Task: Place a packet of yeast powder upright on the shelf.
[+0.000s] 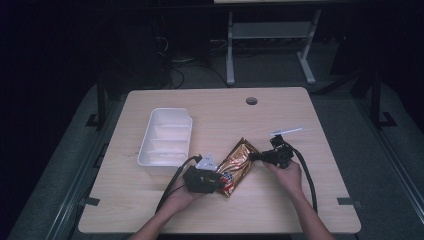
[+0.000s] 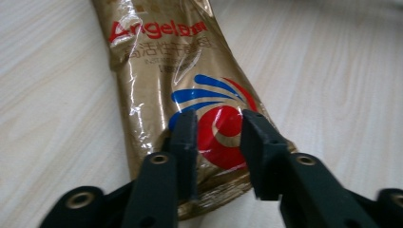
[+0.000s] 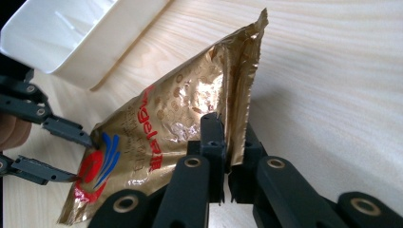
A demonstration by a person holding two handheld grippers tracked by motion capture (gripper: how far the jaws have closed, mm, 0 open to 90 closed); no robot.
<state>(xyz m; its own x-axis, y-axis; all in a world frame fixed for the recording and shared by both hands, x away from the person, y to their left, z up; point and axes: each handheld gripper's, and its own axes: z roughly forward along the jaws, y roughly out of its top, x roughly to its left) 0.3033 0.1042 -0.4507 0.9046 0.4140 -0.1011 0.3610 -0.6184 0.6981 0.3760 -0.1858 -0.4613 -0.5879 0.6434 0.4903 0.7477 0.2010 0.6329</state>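
On the near half of the pale wooden worktop point(image 1: 280, 205) lies a shiny gold foil packet point(image 1: 239, 162) with a red and blue logo. The left hand-held gripper point(image 2: 216, 128) straddles its lower end, jaws apart. The right hand-held gripper point(image 3: 233, 142) is clamped on its crimped top edge, with a white divided plastic tray point(image 1: 150, 159) farther back to the left.

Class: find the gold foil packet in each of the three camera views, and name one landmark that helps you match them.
High view: gold packet low centre, between both grippers.
Left gripper view: packet runs from top to the jaws.
Right gripper view: packet centre, its edge pinched by the jaws.
Shared landmark: the packet's red-and-blue swirl logo.
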